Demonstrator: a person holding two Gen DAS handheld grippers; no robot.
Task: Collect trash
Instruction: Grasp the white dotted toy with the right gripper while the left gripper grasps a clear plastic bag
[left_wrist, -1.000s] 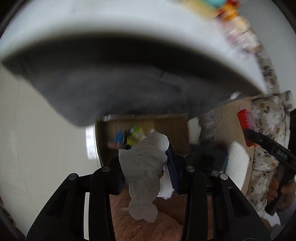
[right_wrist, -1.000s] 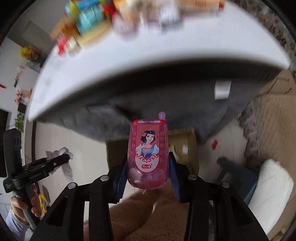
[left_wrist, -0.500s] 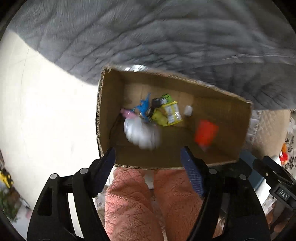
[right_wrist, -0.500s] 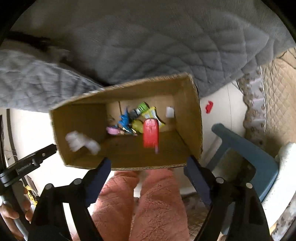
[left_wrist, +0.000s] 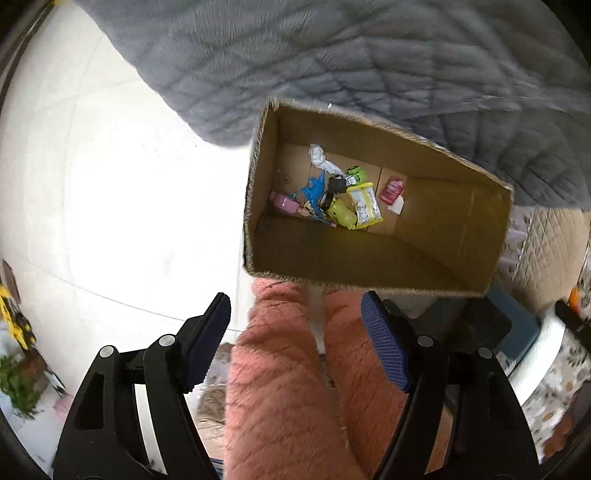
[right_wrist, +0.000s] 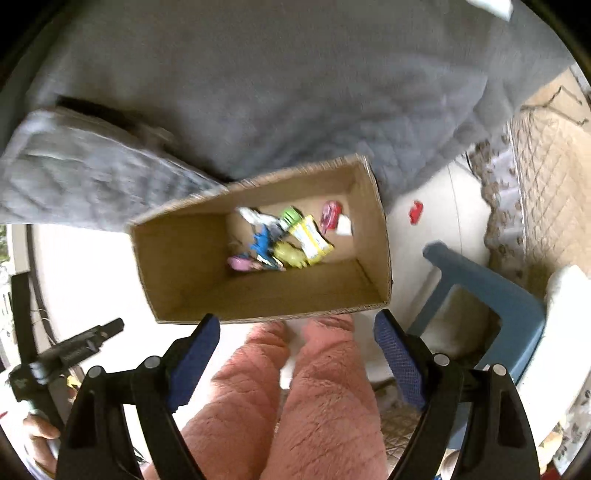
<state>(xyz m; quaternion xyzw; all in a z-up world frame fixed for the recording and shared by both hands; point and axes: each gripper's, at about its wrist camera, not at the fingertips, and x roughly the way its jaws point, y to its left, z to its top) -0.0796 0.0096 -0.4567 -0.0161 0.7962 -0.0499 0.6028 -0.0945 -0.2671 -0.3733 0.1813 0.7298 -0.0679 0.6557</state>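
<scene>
— Both grippers point down over the cardboard box. Are they holding anything?

— No. The left gripper has just opened wide, nothing gripped; only pink-trousered legs show behind the gap. The right gripper likewise.

— Where is the trash?

— On the box floor: the white tissue by the far wall, the pink toy phone beside a yellow packet.
</scene>
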